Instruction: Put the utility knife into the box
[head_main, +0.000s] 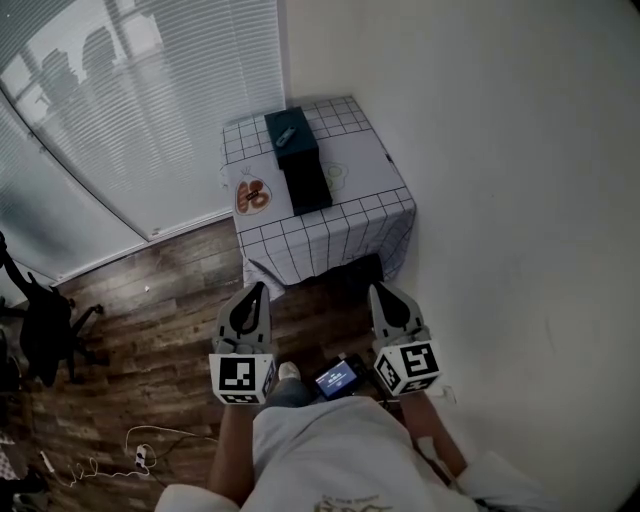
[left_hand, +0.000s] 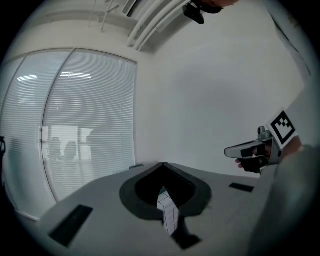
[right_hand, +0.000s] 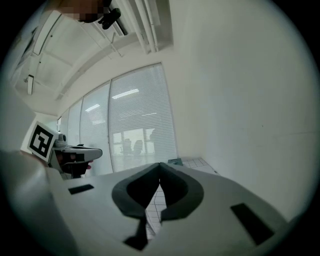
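Observation:
A small table (head_main: 350, 215) with a checked white cloth stands in the corner ahead. On it lies a long dark box (head_main: 306, 178), and its teal far part (head_main: 291, 128) carries a small grey thing, apparently the utility knife (head_main: 285, 136). My left gripper (head_main: 258, 291) and right gripper (head_main: 377, 291) hover side by side near my body, well short of the table. Both are shut with nothing between the jaws. The left gripper view has its own tips (left_hand: 162, 164) touching and the right gripper (left_hand: 250, 150) off to the side. The right gripper view has the tips (right_hand: 160, 164) meeting, with the table (right_hand: 195, 162) beyond.
An orange-printed patch (head_main: 253, 195) lies on the cloth left of the box. A white wall runs along the right, and window blinds (head_main: 130, 110) along the left. On the wooden floor are a black office chair (head_main: 45, 325) and cables (head_main: 140, 455). A small lit screen (head_main: 337, 378) sits below my hands.

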